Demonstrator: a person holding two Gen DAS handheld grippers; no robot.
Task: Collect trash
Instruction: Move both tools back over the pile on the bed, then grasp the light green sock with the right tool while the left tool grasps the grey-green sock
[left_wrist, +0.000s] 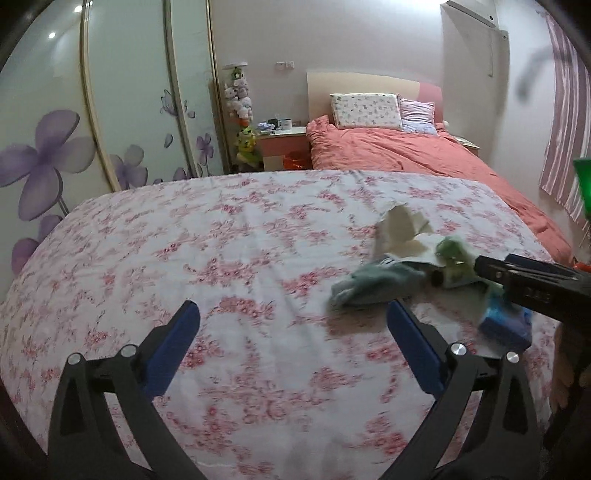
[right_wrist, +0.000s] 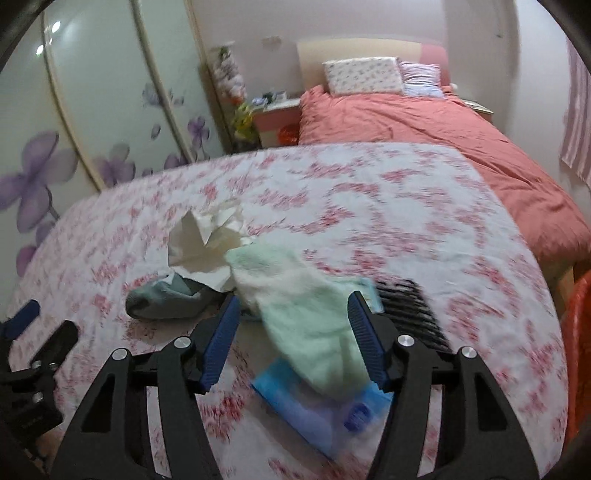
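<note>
Right wrist view: right gripper (right_wrist: 291, 336) jaws wide, straddling the pale green cloth (right_wrist: 303, 314) in the litter pile on the floral worktop (right_wrist: 406, 206). Approach step, nothing gripped. Crumpled tissue (right_wrist: 207, 243) just behind. Left gripper (left_wrist: 293, 338) jaws wide, empty. Next: lower, close.

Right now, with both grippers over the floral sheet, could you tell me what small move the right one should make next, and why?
Probably ease the right gripper down and shut it on the pale green cloth. Its jaws stand open on either side of that cloth, which lies over the blue packet beside the crumpled white tissue. The left gripper hangs open over bare sheet.
</note>
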